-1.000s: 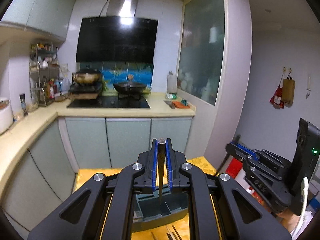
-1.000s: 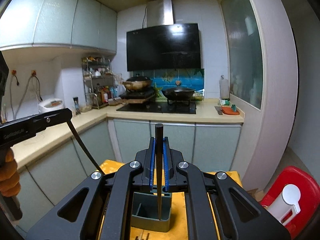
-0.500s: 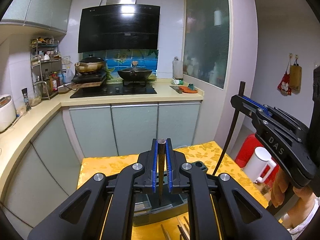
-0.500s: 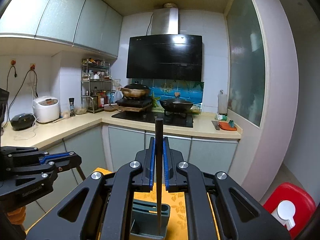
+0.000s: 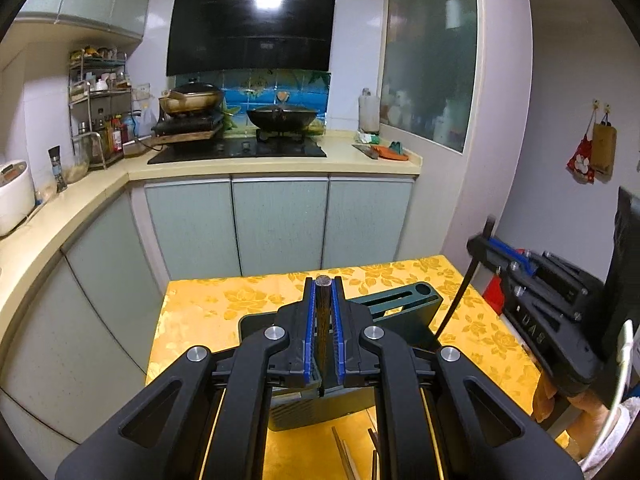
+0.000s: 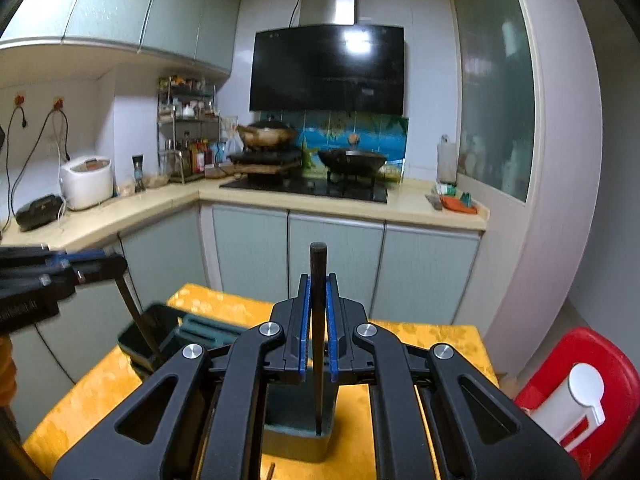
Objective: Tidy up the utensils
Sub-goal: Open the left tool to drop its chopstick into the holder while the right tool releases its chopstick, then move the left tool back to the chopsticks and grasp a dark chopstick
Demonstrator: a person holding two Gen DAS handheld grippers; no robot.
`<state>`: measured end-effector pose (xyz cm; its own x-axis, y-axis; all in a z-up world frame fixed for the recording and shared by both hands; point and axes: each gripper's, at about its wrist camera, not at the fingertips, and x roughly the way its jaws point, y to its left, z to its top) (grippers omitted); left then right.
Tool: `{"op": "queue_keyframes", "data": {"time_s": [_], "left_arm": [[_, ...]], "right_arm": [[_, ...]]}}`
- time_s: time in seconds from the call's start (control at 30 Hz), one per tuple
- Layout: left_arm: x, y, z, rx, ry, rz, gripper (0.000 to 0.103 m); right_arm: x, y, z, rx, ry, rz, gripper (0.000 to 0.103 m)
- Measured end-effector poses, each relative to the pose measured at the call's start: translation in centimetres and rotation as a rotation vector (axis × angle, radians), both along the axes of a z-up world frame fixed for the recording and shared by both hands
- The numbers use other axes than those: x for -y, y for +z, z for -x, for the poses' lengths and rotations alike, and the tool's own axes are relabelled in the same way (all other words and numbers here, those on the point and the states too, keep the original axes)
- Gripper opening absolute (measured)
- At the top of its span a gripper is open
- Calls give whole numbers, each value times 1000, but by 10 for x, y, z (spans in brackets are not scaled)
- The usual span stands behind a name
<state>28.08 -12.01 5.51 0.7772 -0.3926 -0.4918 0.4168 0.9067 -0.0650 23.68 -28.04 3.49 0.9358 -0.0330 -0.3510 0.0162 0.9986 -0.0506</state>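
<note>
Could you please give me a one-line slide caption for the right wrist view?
Right gripper holds a dark chopstick upright above the green utensil holder on the yellow tablecloth.

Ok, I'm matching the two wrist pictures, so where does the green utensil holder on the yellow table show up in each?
Left wrist view: the utensil holder sits low in the middle, mostly hidden behind the left gripper.
Right wrist view: it lies lower left to bottom centre, partly behind the right gripper.
Shared landmark: the black wok on the stove.
</note>
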Motion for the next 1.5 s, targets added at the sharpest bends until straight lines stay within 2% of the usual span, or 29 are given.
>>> {"op": "queue_keyframes", "data": {"time_s": [0.07,0.1,0.13,0.17,0.2,0.23,0.33,0.4,0.5,0.6,0.8,1.13,1.33,1.5], "left_arm": [[-2,-1,3,-4,-2,2,9],[-2,-1,4,-7,0,3,14],[-4,-1,6,-6,3,2,19],[-6,0,7,1,8,3,32],[-7,2,8,6,14,4,41],[-10,4,10,17,25,10,48],[-17,9,15,30,38,17,57],[-21,12,20,46,52,15,67],[-30,19,32,91,72,6,76],[-42,25,47,131,90,6,82],[-64,17,76,132,108,22,85],[-86,-32,122,90,130,9,85],[-92,-68,148,62,132,-40,85],[-94,-105,168,11,111,-85,85]], "right_arm": [[-1,-4,1,-19,7,2,12],[-2,-5,2,-28,12,-1,16],[-3,-6,3,-34,16,-5,35],[-3,-5,6,-29,12,-2,58],[-5,-3,10,-13,1,5,66],[-6,-2,14,3,-8,10,69],[-6,2,19,5,-1,16,69],[-4,4,23,1,-7,15,69],[1,6,32,3,-17,4,69],[7,6,47,9,-27,-14,69],[14,1,81,11,-23,-38,70],[10,-28,147,8,-2,-49,70],[0,-61,181,-31,4,-43,70],[-2,-91,203,-79,4,-86,70]]}}
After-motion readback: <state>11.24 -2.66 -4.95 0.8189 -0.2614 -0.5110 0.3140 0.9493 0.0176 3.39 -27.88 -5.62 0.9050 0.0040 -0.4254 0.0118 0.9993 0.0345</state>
